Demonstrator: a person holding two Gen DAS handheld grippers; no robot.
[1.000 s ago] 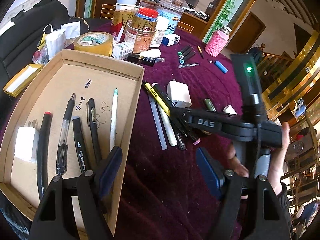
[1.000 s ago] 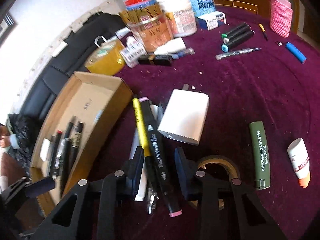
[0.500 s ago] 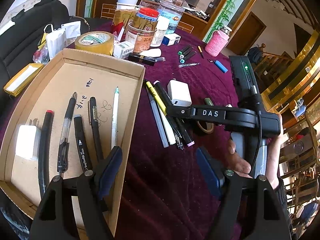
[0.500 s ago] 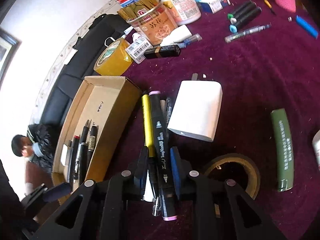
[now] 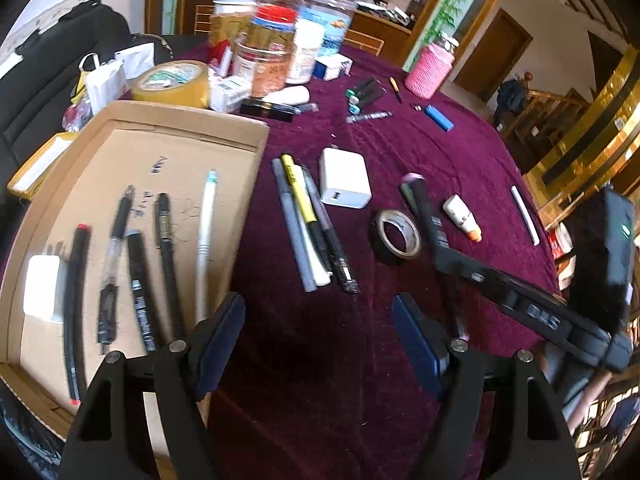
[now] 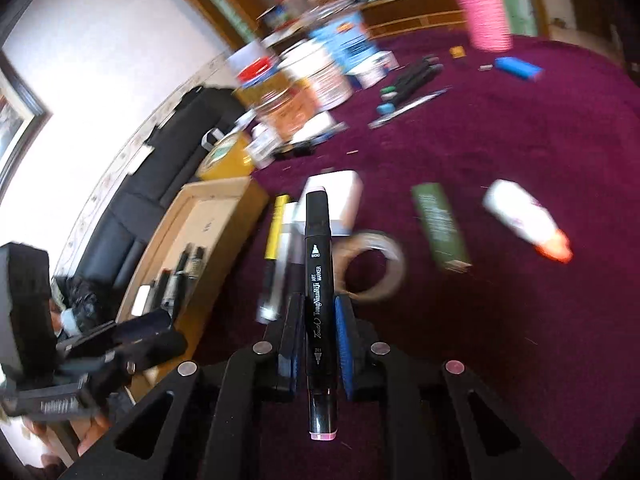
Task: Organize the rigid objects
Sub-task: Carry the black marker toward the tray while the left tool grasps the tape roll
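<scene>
My right gripper has its jaws closing, and the pads press on a black art marker with pink ends. The marker is lifted clear of the purple cloth. In the left wrist view the same marker hangs above the black tape roll, held by the right gripper. My left gripper is open and holds nothing, next to the cardboard box, where several pens lie side by side. A yellow marker and a few pens stay piled on the cloth beside a white charger.
Jars, a yellow tape roll and a pink cup crowd the far side. A blue lighter, green-capped markers, a white tube and a green tube lie loose on the cloth.
The right gripper closed on the black marker, lifted it out of the pile and carried it right, over the tape roll. The left gripper shifted slightly.
</scene>
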